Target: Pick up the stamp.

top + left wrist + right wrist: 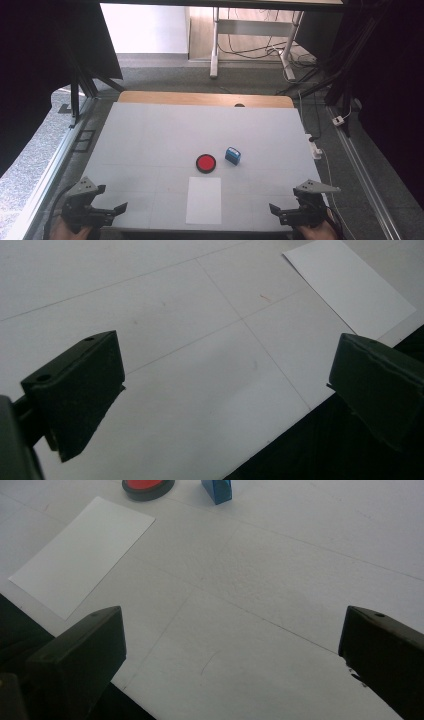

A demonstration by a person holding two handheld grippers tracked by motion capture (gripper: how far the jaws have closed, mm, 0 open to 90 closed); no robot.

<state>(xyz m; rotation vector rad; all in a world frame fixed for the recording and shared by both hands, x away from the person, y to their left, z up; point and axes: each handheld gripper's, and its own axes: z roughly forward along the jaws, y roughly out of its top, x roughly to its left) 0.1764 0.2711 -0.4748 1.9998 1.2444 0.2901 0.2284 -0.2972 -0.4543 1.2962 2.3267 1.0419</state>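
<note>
At the tabletop's near-left corner we see the left gripper, jaws wide and empty. The white sheet lies at the near edge's middle, long axis running near-to-far, with the red pad and blue stamp just beyond it. At the near-right corner the right gripper gapes empty too; bare surface separates both from the sheet.

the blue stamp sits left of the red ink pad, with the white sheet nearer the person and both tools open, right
Not quite: the blue stamp sits right of the red ink pad, not left, as the high view shows. The rest holds: the white sheet lies nearer the person, and the left tool and right tool are both open.
</note>
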